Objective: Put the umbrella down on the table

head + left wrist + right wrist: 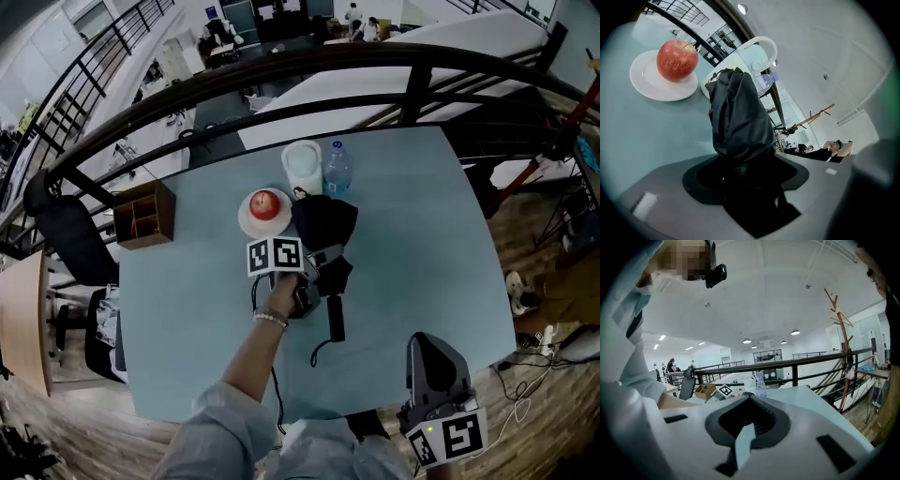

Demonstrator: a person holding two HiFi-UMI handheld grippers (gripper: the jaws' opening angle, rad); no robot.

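left gripper (317,261) clamped on folded black umbrella (324,221), low at table (422,234) centre; resting or not, cannot tell. crowding its far end: apple (265,203) on plate (245,217), cup (302,167), bottle (337,169). wooden box (143,214) well apart, leftward. right gripper (433,358) by near edge, jaws almost together, empty.
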